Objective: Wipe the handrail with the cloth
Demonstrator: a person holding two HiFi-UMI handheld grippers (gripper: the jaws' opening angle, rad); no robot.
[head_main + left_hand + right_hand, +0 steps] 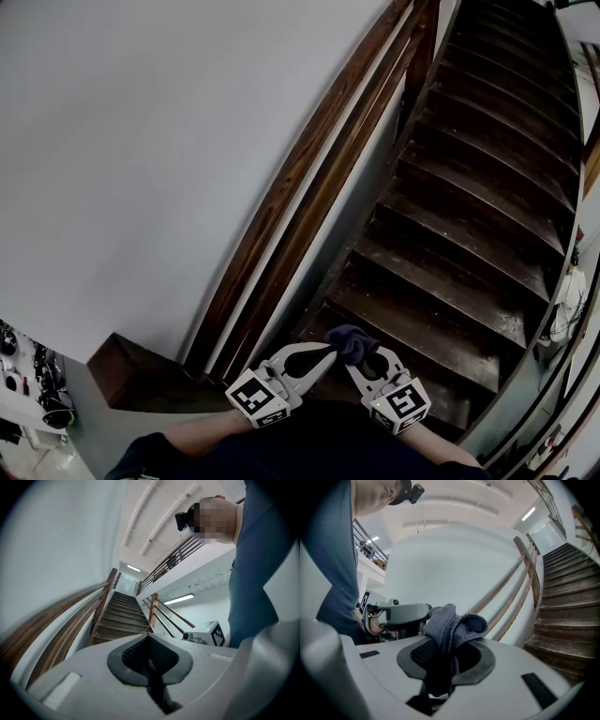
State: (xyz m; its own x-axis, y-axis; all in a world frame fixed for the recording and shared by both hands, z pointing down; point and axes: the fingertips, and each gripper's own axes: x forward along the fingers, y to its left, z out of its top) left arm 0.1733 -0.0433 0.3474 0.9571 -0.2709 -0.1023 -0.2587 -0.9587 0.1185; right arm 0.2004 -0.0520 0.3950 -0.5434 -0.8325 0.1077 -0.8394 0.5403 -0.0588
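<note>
Cloth [452, 623], dark grey and bunched, sits pinched between the fingers of the right gripper [440, 667], which are closed down on it so that a loose fold stands up above the pads. From the head view the cloth [354, 342] shows as a small dark wad at the tip of the right gripper [367, 364], held low and close to the person's body over the bottom steps of the stairs [450, 234].

The left gripper [319, 356] is just beside it. In its own view the left gripper [150, 663] has its fingers brought together with nothing between them.

The handrail [286, 202], a dark wooden bar, runs up along the pale wall [141, 141] to the left of the stairs, well apart from the cloth. No contact has been made, so wiping looks not yet begun; this reads as the carry toward the rail. The next move probably calls for swinging the right gripper up and left until the fold presses on the rail's top face, then sliding along it.

The rail's upper end is cut off by the frame. How much cloth hangs below the fingers is hidden, and any dust on the wood is too fine to make out.
</note>
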